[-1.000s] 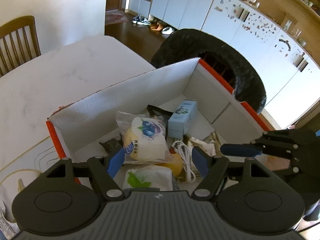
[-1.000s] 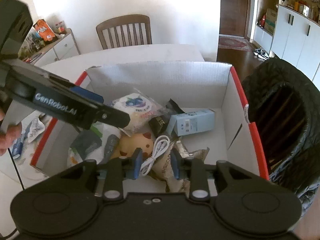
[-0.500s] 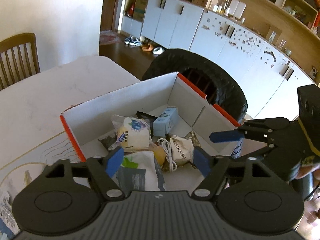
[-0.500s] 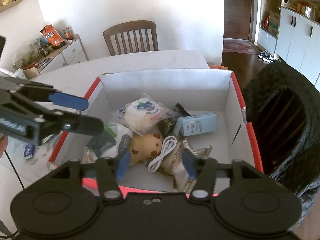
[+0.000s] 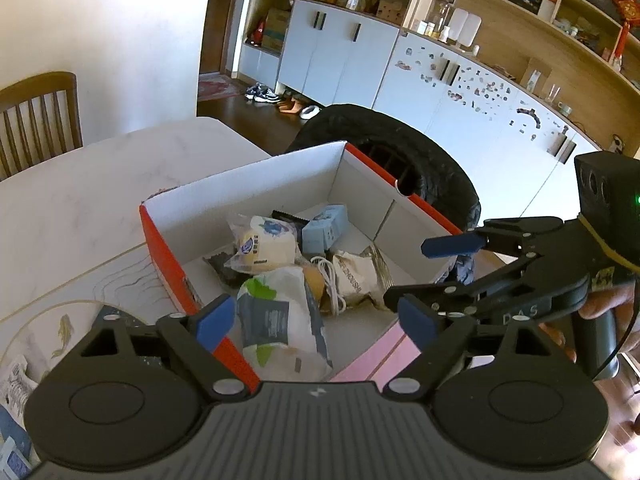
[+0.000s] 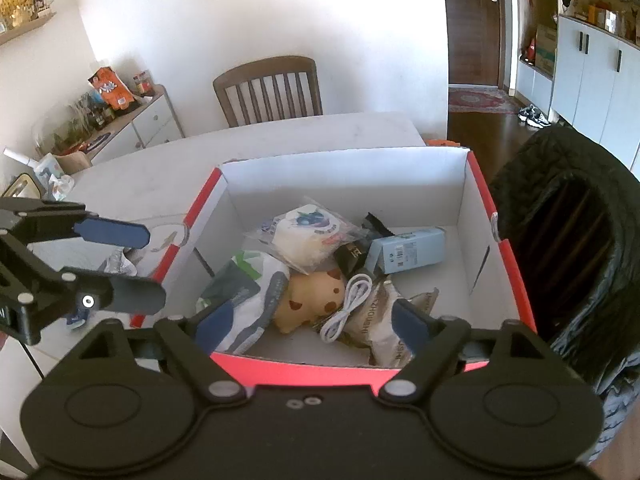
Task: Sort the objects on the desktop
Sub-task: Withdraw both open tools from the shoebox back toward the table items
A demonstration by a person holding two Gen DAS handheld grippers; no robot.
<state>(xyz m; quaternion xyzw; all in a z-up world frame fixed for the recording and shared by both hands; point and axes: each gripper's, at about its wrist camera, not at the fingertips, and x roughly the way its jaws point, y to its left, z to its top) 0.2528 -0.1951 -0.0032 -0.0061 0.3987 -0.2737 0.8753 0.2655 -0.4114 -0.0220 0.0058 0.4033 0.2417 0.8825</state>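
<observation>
A red-edged cardboard box (image 5: 160, 240) (image 6: 516, 280) on the white table holds a blueberry snack bag (image 6: 308, 228), a pale blue carton (image 6: 408, 250), a tan spotted toy (image 6: 312, 300), a white cable (image 6: 348, 300), a beige packet (image 6: 380, 320) and a white-green pouch (image 5: 280, 312). My left gripper (image 5: 316, 320) hovers above the box's near-left corner, jaws opening, nothing between them. My right gripper (image 6: 312, 322) hangs over the near wall, jaws opening and empty. Each gripper shows in the other's view, the right gripper (image 5: 428, 276) and the left gripper (image 6: 128, 264).
A dark quilted jacket (image 6: 580, 240) drapes a chair just beyond the box. A wooden chair (image 6: 268, 88) stands at the table's far side. Small packets (image 5: 16, 372) lie on the placemat at the left. Cabinets (image 5: 400, 68) line the far wall.
Both grippers have pulled back and up from inside the box. The right jaws have spread wide from nearly shut near the cable, which lies loose. The left jaws have widened too.
</observation>
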